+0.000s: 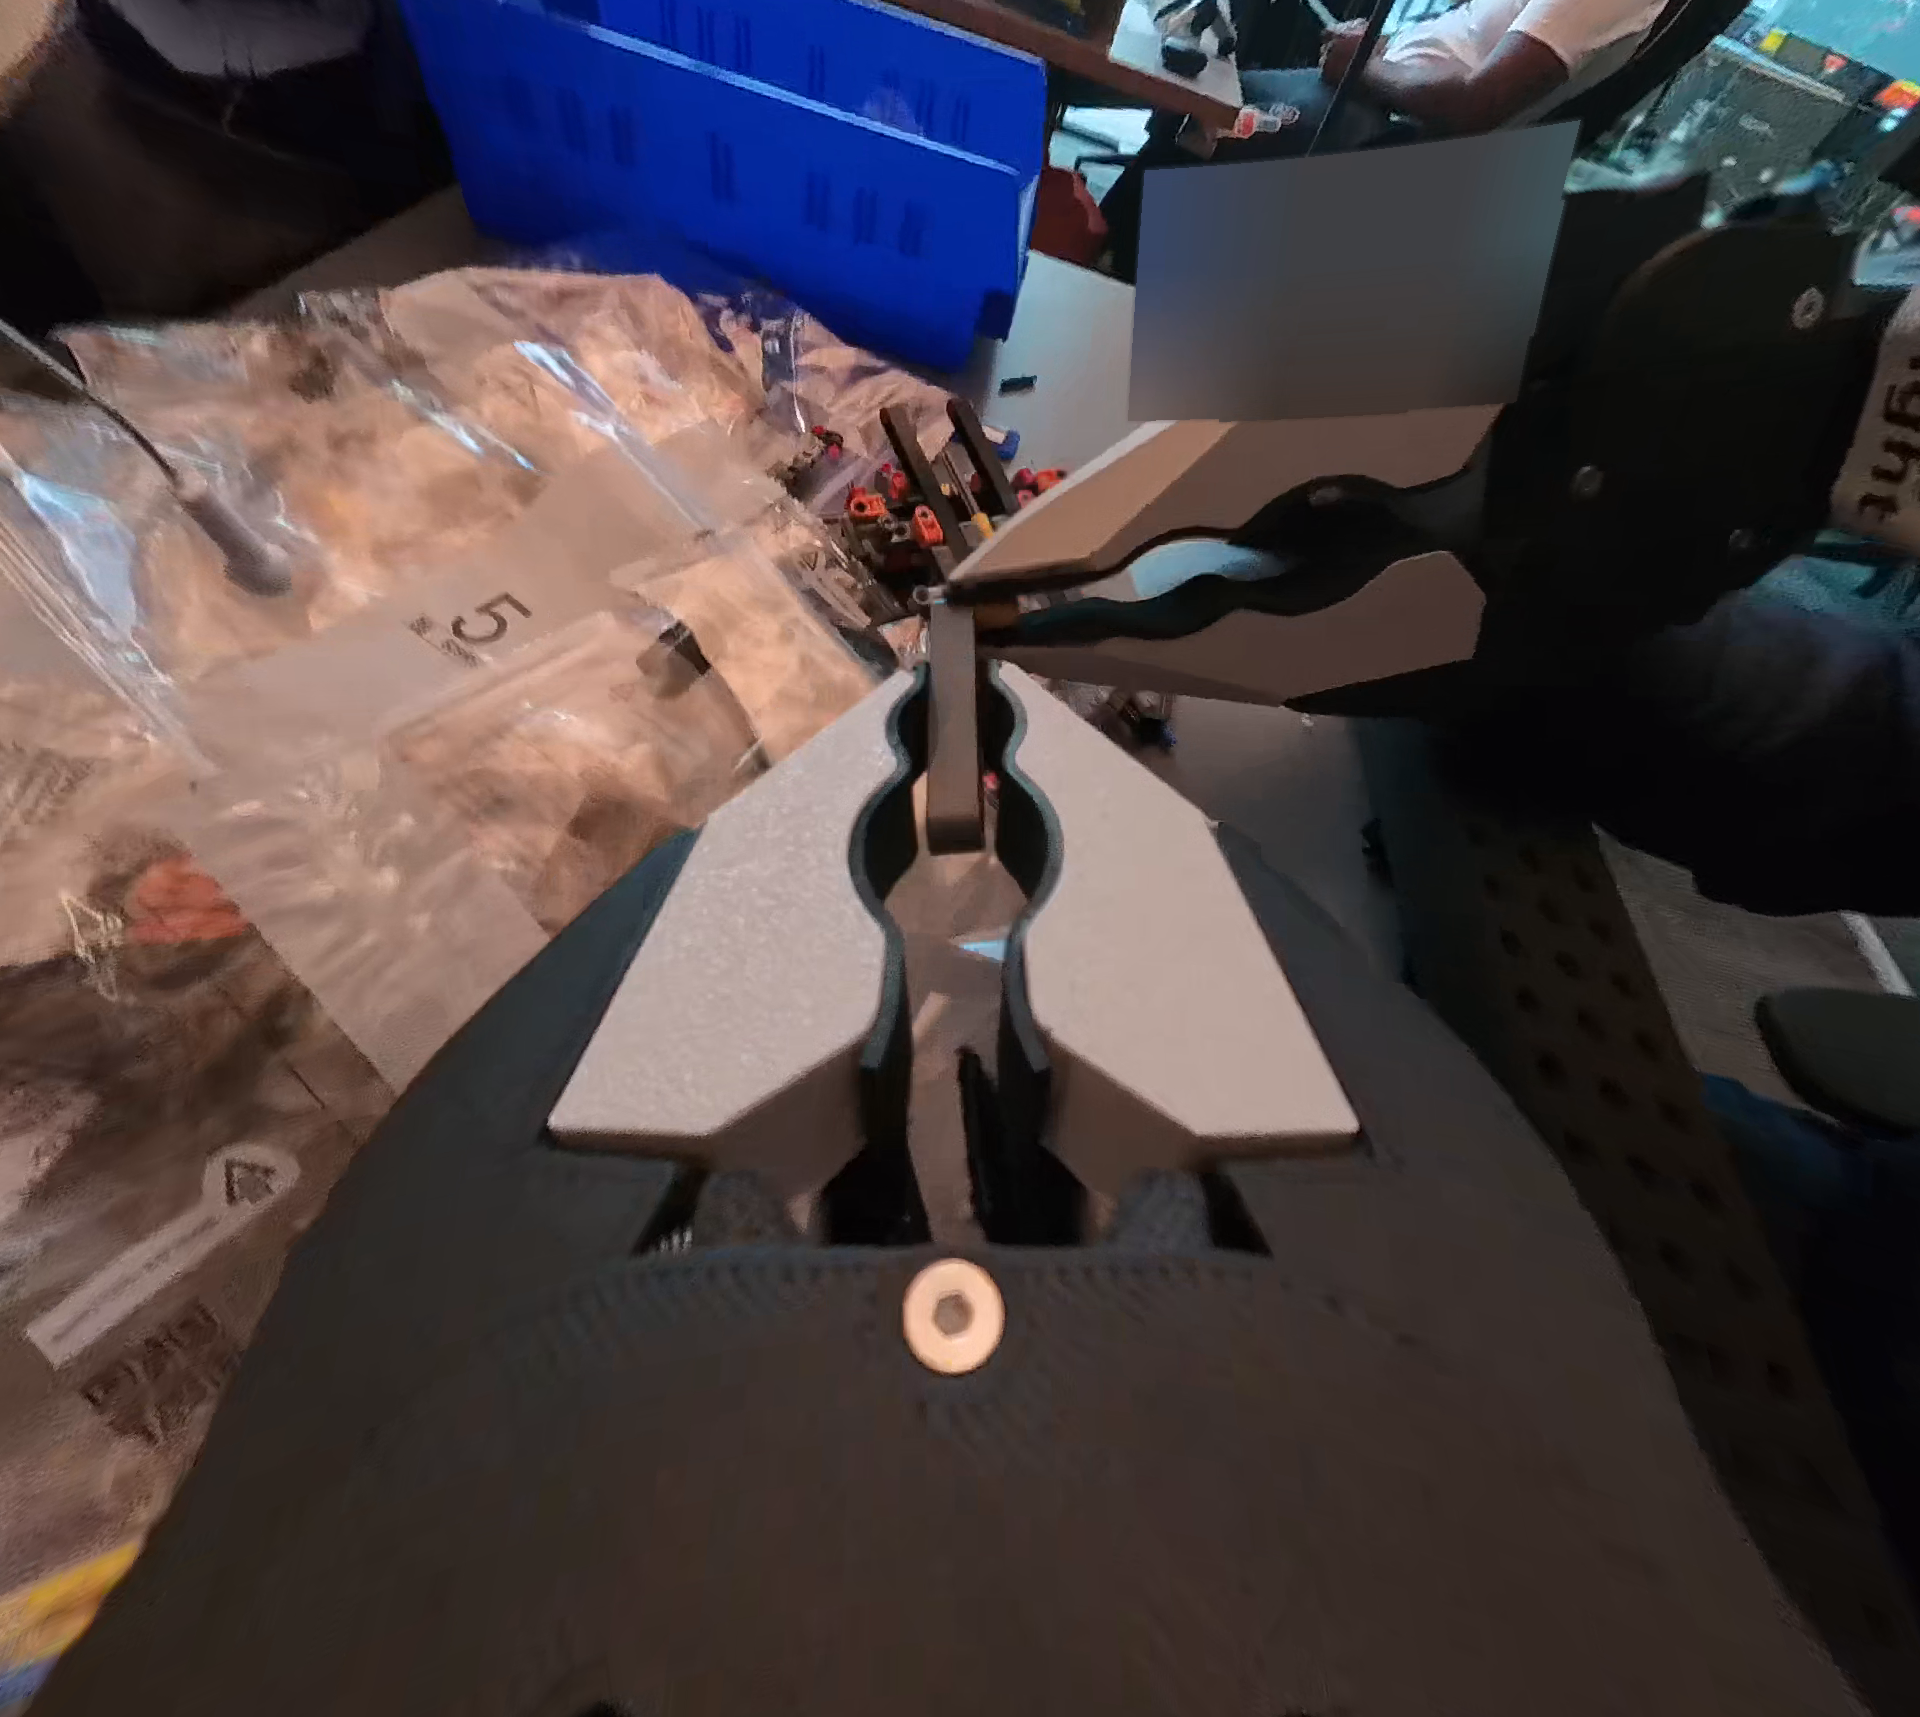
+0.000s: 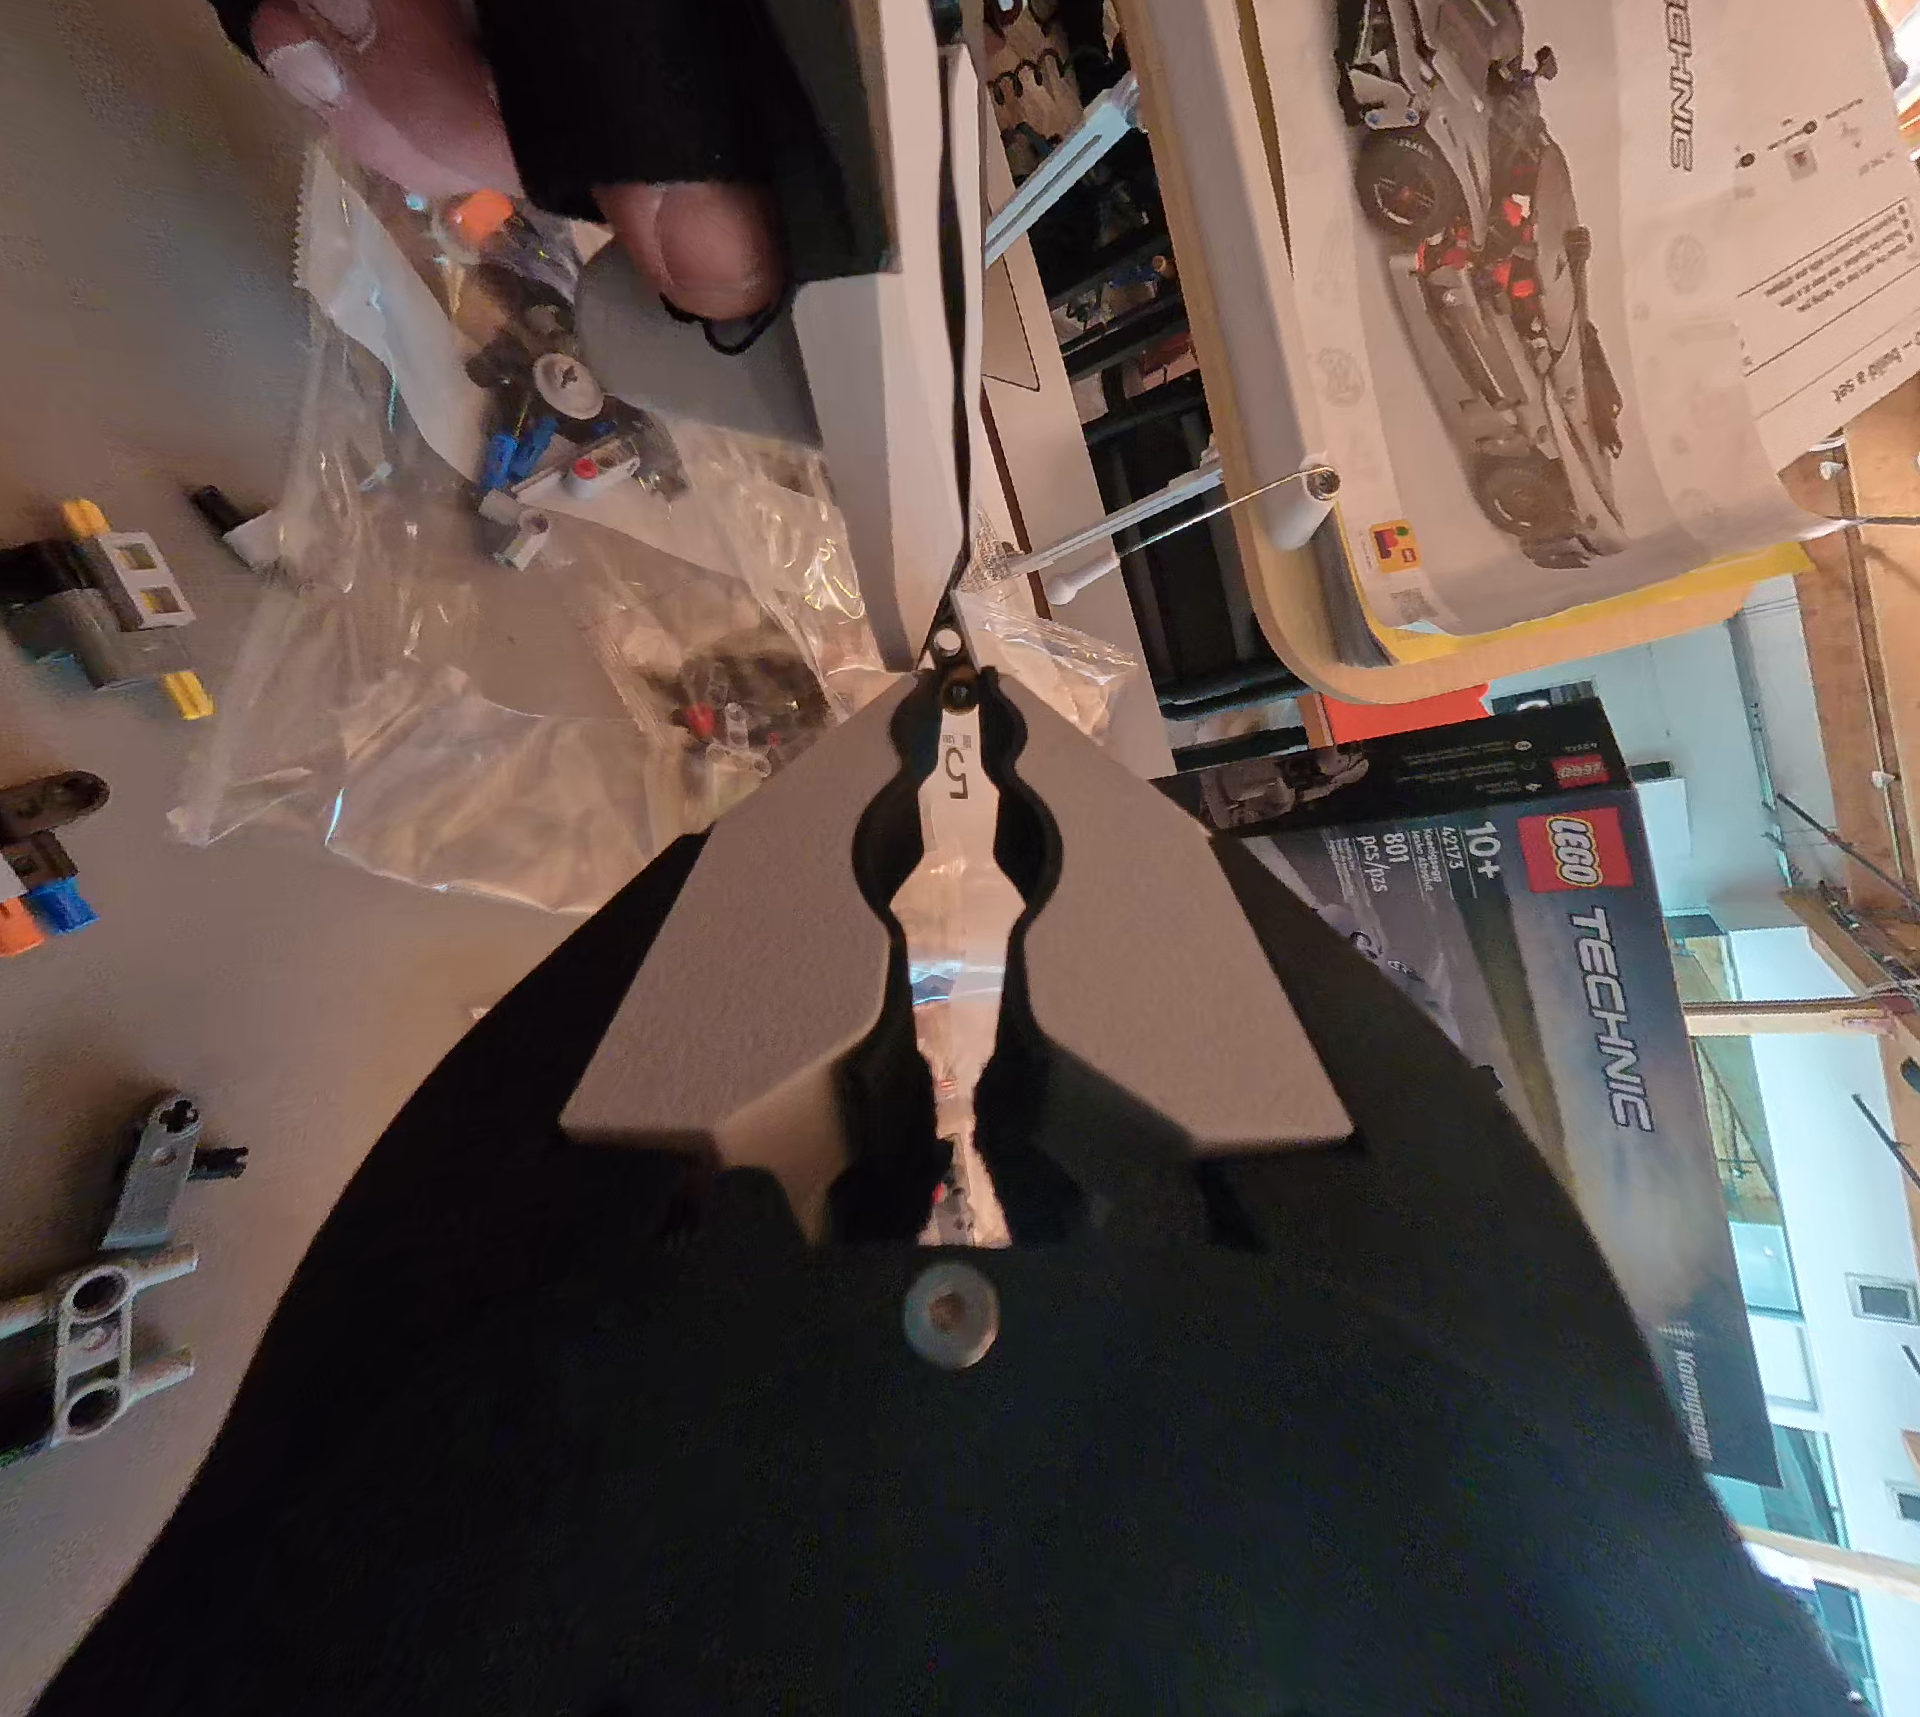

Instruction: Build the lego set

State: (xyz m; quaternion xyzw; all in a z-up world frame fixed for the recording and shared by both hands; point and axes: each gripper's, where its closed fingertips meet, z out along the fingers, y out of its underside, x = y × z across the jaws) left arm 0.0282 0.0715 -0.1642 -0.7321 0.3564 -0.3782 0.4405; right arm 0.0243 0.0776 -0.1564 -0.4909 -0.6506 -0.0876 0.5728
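Observation:
In the left wrist view my left gripper (image 1: pixel 956 680) is shut on a dark grey Lego beam (image 1: pixel 954 753), which stands upright between its fingers. My right gripper (image 1: pixel 961 602) comes in from the right, and its tips are pinched together at the beam's top end on a small piece (image 1: pixel 925 595). In the right wrist view my right gripper (image 2: pixel 956 685) meets the left gripper (image 2: pixel 943 618) tip to tip, with a small black holed piece (image 2: pixel 948 644) between them. A hand (image 2: pixel 416 57) holds the left gripper.
Clear plastic bags of parts (image 1: pixel 416 576) cover the table on the left, with a blue bin (image 1: pixel 727 129) behind. A part-built black and red assembly (image 1: pixel 914 514) lies past the grippers. Loose sub-assemblies (image 2: pixel 104 607), an instruction booklet on a stand (image 2: pixel 1507 213) and the set's box (image 2: pixel 1558 992) are nearby. Both grippers' tips are close together, under 4 cm apart.

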